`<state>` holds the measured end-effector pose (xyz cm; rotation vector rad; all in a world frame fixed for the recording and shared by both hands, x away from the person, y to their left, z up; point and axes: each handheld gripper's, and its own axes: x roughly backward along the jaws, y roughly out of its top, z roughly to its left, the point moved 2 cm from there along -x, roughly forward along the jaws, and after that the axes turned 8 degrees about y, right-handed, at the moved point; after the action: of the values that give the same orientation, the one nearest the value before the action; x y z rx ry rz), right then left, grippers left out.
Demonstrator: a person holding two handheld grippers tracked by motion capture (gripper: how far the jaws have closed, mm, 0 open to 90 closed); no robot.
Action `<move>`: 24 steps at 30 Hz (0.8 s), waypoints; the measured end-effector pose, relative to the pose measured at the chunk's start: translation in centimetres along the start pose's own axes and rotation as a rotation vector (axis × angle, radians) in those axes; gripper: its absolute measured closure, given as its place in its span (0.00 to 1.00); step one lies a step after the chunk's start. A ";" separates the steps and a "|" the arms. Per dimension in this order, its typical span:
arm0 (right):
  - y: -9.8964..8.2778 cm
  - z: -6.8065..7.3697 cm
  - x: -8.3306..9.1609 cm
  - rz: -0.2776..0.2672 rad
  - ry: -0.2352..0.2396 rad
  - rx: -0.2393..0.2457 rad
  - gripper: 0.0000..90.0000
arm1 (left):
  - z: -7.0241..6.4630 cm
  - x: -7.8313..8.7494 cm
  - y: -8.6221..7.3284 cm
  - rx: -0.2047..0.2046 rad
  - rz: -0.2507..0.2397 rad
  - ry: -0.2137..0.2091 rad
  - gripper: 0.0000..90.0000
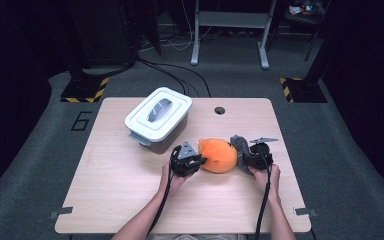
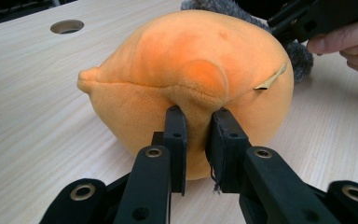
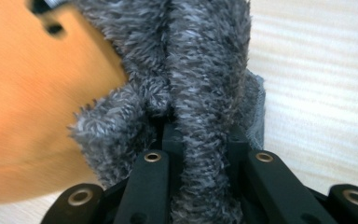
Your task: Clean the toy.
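Observation:
An orange plush toy point(image 1: 218, 154) with a pointed tip lies on the wooden table point(image 1: 115, 190), right of centre. My left gripper point(image 1: 198, 161) is at its left side, shut on a pinched fold of the orange plush point(image 2: 196, 84). A grey furry piece point(image 1: 239, 144) is attached at the toy's right end. My right gripper point(image 1: 244, 159) is shut on that grey fur point(image 3: 200, 93), which bunches up between and over the jaws. The orange body point(image 3: 32, 107) fills the left of the right gripper view.
A white lidded plastic box point(image 1: 158, 118) with a grey handle stands at the table's back left. A round cable hole point(image 1: 219, 110) sits near the far edge. Bare tabletop stretches to the left and front. Stands and cables are on the floor behind.

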<state>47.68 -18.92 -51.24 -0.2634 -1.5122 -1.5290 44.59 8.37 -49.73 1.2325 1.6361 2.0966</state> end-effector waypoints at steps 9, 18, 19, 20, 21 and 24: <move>1.0 0.1 4.2 -0.101 -0.001 0.004 0.86 | 0.0 0.1 0.1 -0.002 -0.012 -0.001 0.87; 4.3 3.4 7.4 -0.179 0.072 0.110 0.86 | -0.2 0.0 0.8 -0.018 -0.011 -0.008 0.86; 4.7 4.0 7.4 -0.183 0.090 0.117 0.86 | -0.3 0.0 0.8 -0.020 -0.008 -0.007 0.86; 5.0 4.6 7.4 -0.186 0.102 0.126 0.86 | -0.3 0.0 0.9 -0.025 -0.011 -0.005 0.86; 5.4 5.2 7.3 -0.184 0.106 0.140 0.86 | -0.3 0.0 1.0 -0.029 -0.005 -0.010 0.86; 6.3 6.9 6.7 -0.178 0.148 0.162 0.86 | -0.4 -0.1 1.0 -0.034 -0.009 -0.007 0.86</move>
<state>45.50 -14.66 -40.76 0.0789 -1.5630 -1.5171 44.67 7.61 -48.87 1.2180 1.5936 2.1037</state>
